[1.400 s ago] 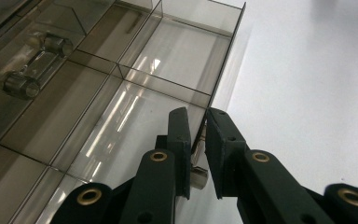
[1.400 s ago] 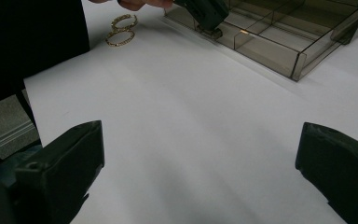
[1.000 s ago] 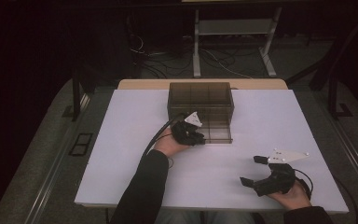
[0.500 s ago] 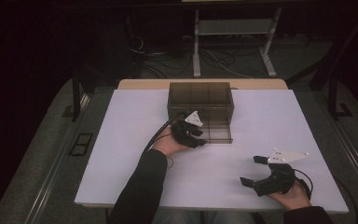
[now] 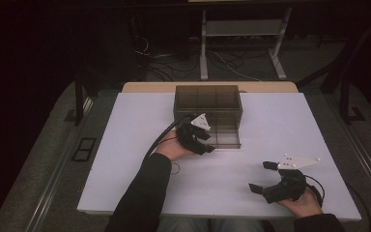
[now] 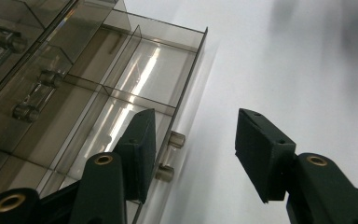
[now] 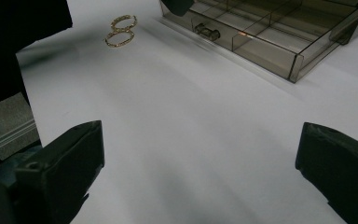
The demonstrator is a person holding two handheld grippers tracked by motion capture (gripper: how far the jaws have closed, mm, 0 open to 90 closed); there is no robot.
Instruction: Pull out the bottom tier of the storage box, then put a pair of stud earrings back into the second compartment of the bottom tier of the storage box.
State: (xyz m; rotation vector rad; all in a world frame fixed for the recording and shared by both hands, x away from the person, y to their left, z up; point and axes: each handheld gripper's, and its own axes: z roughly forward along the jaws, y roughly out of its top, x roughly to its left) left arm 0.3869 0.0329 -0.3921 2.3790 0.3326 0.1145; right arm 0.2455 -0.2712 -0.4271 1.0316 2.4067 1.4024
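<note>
While the left gripper (image 6: pixel 191 154) has just been opening its jaws, nothing between them, the pulled-out drawer (image 6: pixel 135 98) of the smoky organizer box (image 5: pixel 207 104) sits just beside. Right gripper (image 5: pixel 270 176) gapes wide, well apart from the box.

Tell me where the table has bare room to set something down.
Free: the white table left of the drawer box; the right side beyond the box; the middle strip between the two tongs. Crowded: the box front, where the pulled-out drawer and left tongs sit, and the earrings by the left forearm.
</note>
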